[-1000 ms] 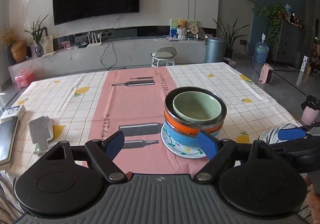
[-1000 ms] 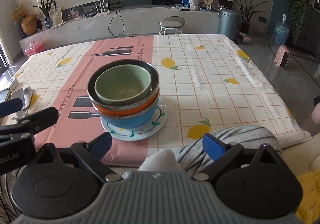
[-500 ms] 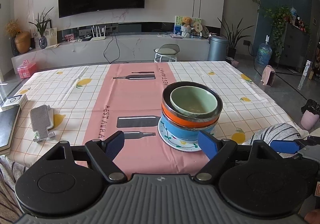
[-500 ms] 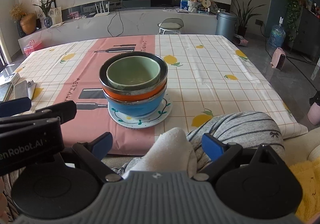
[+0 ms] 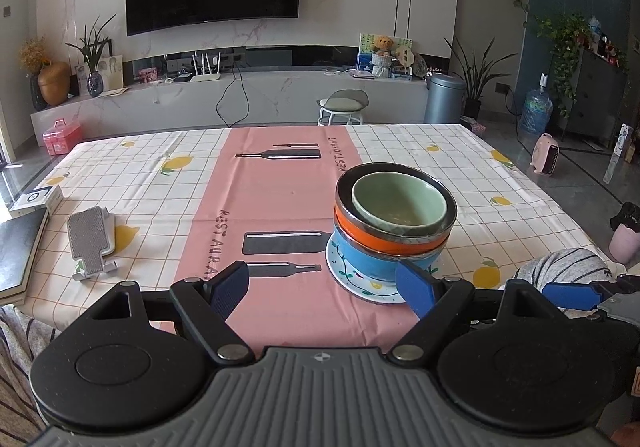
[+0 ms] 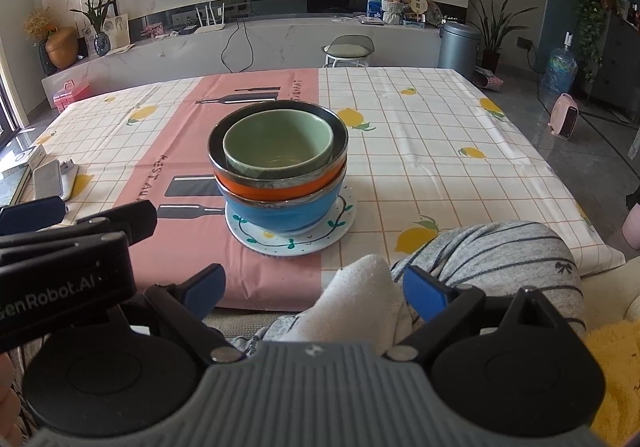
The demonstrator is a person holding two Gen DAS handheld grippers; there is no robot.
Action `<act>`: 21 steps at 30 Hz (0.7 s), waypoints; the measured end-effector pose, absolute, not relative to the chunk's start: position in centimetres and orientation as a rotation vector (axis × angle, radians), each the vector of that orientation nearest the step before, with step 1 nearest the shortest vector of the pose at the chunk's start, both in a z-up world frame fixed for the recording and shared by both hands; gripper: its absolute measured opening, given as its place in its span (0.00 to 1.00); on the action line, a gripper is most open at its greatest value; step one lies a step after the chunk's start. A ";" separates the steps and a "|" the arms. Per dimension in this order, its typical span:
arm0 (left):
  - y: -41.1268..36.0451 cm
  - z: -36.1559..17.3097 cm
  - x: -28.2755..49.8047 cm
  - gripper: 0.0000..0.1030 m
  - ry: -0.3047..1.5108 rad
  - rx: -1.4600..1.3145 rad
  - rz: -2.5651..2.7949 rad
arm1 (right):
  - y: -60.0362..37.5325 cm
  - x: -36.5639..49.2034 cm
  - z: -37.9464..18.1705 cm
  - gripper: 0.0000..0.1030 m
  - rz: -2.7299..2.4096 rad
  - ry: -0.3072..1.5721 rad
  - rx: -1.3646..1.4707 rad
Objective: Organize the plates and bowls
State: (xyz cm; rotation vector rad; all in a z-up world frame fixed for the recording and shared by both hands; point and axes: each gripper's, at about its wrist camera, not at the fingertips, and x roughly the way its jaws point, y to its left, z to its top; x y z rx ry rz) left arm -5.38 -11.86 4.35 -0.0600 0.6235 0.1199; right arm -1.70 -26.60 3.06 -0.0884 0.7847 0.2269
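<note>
pale green glaze lines the small bowl [image 6: 278,145] that sits on top of the stack, nested inside a dark-rimmed orange bowl [image 6: 280,183], which rests in a blue bowl [image 6: 286,213], all on a white plate [image 6: 256,235] painted with a green vine and yellow fruit. the stack stands on the worktop [image 6: 440,151] straight ahead of the right hand-held gripper [image 6: 314,289], beyond its blue fingertips and apart from them. from the left hand-held gripper [image 5: 322,289] the same stack lies ahead and to the right, just past its right blue pad [image 5: 414,287].

both hand-held grippers are released: each has its two fingers spread wide with nothing between them. the left one shows at the lower left of the right wrist view, and its black body carries white lettering that reads "en robot.ai", cut off at the frame edge.

the worktop wears a cloth [image 5: 280,207] with a white check, yellow lemons and a pink middle band printed with dark bottle shapes and the word "restaurant" in two places. ahead and to the left of the left hand-held gripper stands a grey phone stand [image 5: 90,243], and further left lies a dark book [image 5: 18,247]. under the right hand-held gripper a knee in grey striped fabric [image 6: 500,259] and a white sock [image 6: 360,295] show in front of the worktop edge.
</note>
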 end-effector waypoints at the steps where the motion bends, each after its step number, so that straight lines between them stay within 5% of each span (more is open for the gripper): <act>1: -11.9 4.4 -5.4 0.94 0.624 -0.060 0.122 | -26.6 -1.7 3.0 0.91 0.228 0.784 -0.090; 21: -11.5 4.6 -5.6 0.94 0.636 -0.087 0.099 | -25.9 -2.2 3.2 0.91 0.237 0.764 -0.108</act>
